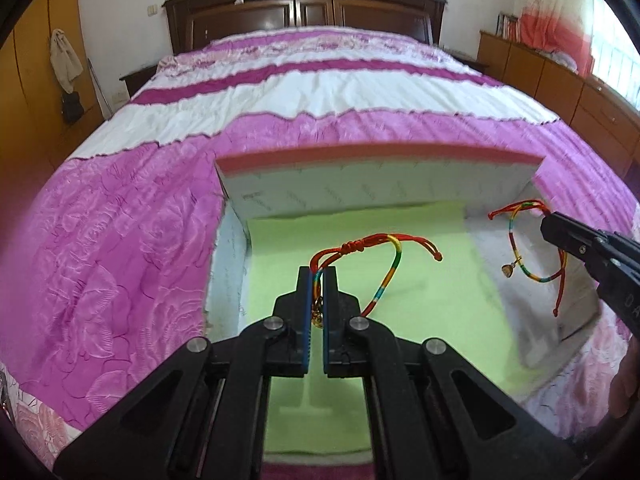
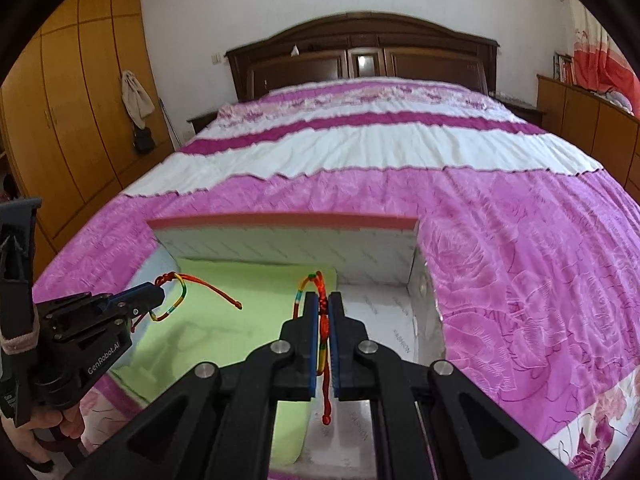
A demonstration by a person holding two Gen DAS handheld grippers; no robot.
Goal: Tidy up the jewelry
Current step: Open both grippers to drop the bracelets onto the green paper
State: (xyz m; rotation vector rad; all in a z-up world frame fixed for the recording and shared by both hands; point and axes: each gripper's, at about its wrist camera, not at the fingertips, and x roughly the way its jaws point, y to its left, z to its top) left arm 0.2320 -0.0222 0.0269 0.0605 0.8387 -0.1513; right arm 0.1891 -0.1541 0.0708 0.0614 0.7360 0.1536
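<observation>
Looking across a pink-and-white bedspread (image 1: 320, 92) toward a dark headboard (image 2: 360, 56), I see an open box (image 1: 380, 184) lined green. Both grippers tilt down over it: my left gripper (image 1: 318, 276) pinches one bracelet (image 1: 384, 276), my right gripper (image 2: 323, 304) pinches another bracelet (image 2: 325, 336).

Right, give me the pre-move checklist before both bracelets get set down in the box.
1. Left gripper shut on left bracelet: ok.
2. Right gripper shut on right bracelet: ok.
3. Box open, lid upright behind: ok.
4. Green pad under left bracelet bare: ok.
5. Bracelets apart, cords untangled: ok.
6. Charm on right bracelet hanging free: ok.
</observation>
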